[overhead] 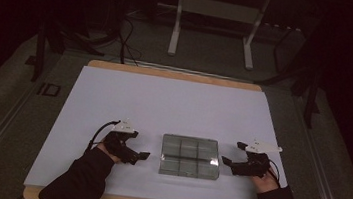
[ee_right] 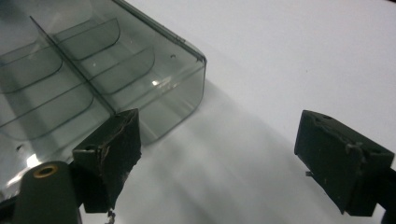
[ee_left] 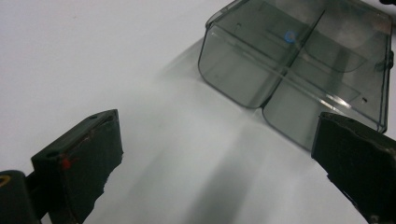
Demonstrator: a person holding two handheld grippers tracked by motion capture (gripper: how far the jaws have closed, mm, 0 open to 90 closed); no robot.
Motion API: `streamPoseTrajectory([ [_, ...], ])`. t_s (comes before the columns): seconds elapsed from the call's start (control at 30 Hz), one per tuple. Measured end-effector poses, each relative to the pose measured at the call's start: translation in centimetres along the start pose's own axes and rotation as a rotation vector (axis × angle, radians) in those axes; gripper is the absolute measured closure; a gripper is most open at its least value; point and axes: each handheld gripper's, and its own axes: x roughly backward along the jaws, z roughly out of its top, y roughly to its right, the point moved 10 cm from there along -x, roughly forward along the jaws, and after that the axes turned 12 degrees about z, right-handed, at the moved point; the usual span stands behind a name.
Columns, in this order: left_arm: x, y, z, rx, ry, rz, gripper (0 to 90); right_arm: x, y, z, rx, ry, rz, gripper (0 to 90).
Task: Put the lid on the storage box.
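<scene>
Dark floor, cables and a pale metal stand (overhead: 216, 18) fill the upper part of the high view, and below them a white desk (overhead: 164, 103) with a wooden edge carries a single item: a smoky clear plastic organiser box (overhead: 190, 156), flat and divided into compartments, lying low and centre in that frame. The left gripper (overhead: 144, 155) sits just beside the box's left side and the right gripper (overhead: 227, 161) just beside its right side, each apart from the plastic. Both sets of jaws stand wide apart with nothing between them, as both gripper views make plain. Judged from this layout, the work is at its very start: the box is untouched, apparently closed and empty, and grasping, lifting or opening it is all still ahead. From above, the symmetry of the two hands flanking the box is clear, but the box's detail is lost. In the left gripper view the box (ee_left: 299, 70) sits at upper right, showing its rounded corner, inner dividers and a small blue spot (ee_left: 290, 35). In the right gripper view the box (ee_right: 88, 79) fills the upper left, its curved partitions visible, with one black jaw overlapping its near edge in the picture; whether it touches I cannot tell.
</scene>
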Motion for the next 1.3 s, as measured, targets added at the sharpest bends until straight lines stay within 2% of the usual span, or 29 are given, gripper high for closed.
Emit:
streamPoseTrajectory([
  [0.47,2.0,-0.8,-1.9,0.001,-0.009,0.038,3.5,1.9,-0.1,-1.9,-0.028,0.009,-0.018,14.4],
  [0.7,2.9,-1.0,-3.0,0.026,-0.006,0.056,3.5,2.8,-0.2,-3.4,-0.054,0.013,-0.043,14.3],
  [0.8,3.0,-0.9,-3.4,0.036,-0.006,0.064,3.5,3.0,-0.3,-3.9,-0.059,0.013,-0.050,14.3],
  [0.93,3.3,-0.8,-3.9,0.022,-0.013,0.080,3.6,3.2,-0.4,-4.5,-0.064,0.001,-0.060,14.3],
  [1.07,3.6,-0.9,-4.1,0.029,-0.002,0.089,4.8,3.2,-0.5,-4.8,-0.071,0.004,-0.062,14.4],
  [1.23,4.0,-1.8,-5.2,0.035,-0.034,0.146,3.6,3.2,-0.6,-4.9,-0.064,0.003,-0.072,14.4],
  [1.3,4.2,-2.0,-5.5,0.041,-0.039,0.154,3.5,3.2,-0.6,-4.9,-0.057,-0.001,-0.084,14.4],
])
